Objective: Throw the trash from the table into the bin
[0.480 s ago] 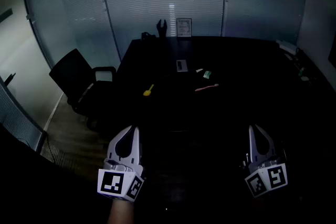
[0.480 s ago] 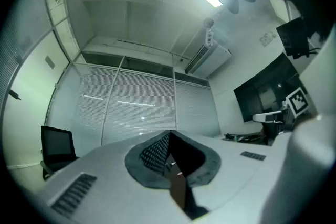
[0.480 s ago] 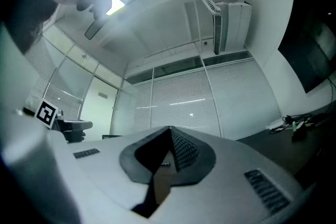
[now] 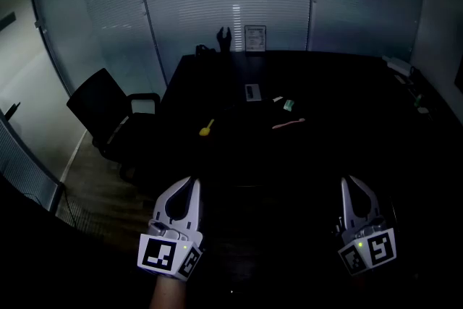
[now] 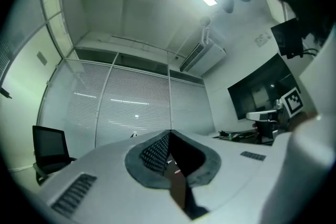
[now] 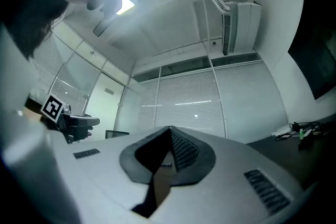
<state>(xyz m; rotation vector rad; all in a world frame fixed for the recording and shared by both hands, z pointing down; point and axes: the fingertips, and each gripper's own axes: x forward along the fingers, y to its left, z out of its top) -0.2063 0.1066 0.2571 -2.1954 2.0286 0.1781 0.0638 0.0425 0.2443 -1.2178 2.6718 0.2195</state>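
White left gripper (image 4: 193, 183), right gripper (image 4: 348, 180): closed

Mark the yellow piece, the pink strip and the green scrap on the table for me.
yellow piece (image 4: 206, 129): head view, on its rounded lower end.
pink strip (image 4: 288, 124): head view, middle of its length.
green scrap (image 4: 289, 105): head view, its centre.

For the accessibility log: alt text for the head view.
The left gripper and right gripper, shut and empty, hover at the near end of a dark table. Farther on lie a yellow item, a pink strip and a green scrap; a black chair stands left of it.
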